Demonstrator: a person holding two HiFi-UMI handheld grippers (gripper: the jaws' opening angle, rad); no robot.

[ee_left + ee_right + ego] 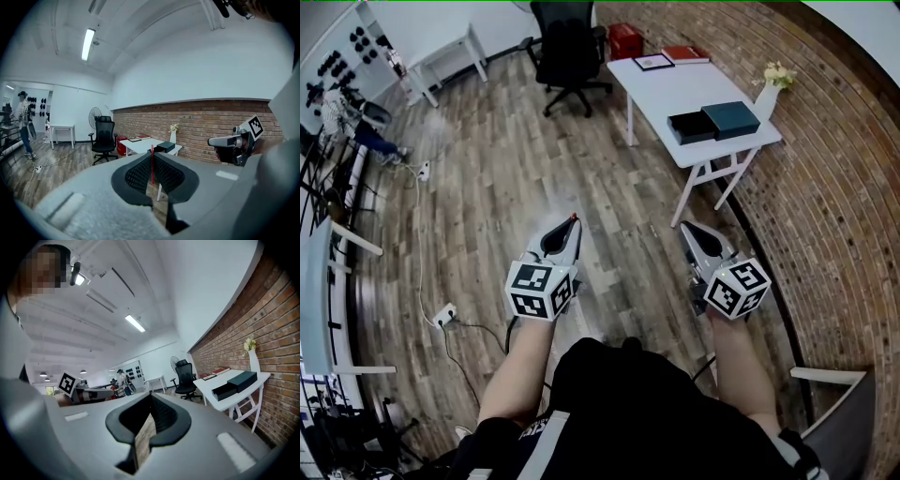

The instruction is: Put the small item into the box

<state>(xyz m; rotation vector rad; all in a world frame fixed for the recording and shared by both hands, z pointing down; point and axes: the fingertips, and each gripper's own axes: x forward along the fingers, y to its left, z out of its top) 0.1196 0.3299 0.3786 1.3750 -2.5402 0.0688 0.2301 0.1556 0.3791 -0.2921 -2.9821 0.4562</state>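
Observation:
My left gripper (573,221) (151,152) hangs over the wooden floor, shut on a thin red item (151,165) whose red tip (574,217) shows at the jaw ends. Beside it my right gripper (687,228) (151,394) is shut with nothing in it. The box stands far ahead on a white table (666,89): a black open base (692,126) (224,391) with a dark teal part (731,119) (241,379) next to it. Both grippers are well short of the table.
A black office chair (567,47) and a red case (625,40) stand behind the table. On the table are a vase of flowers (769,89), a framed picture (653,62) and a red book (685,53). A brick wall (834,187) runs along the right. A cable with a power strip (443,316) lies on the floor at left.

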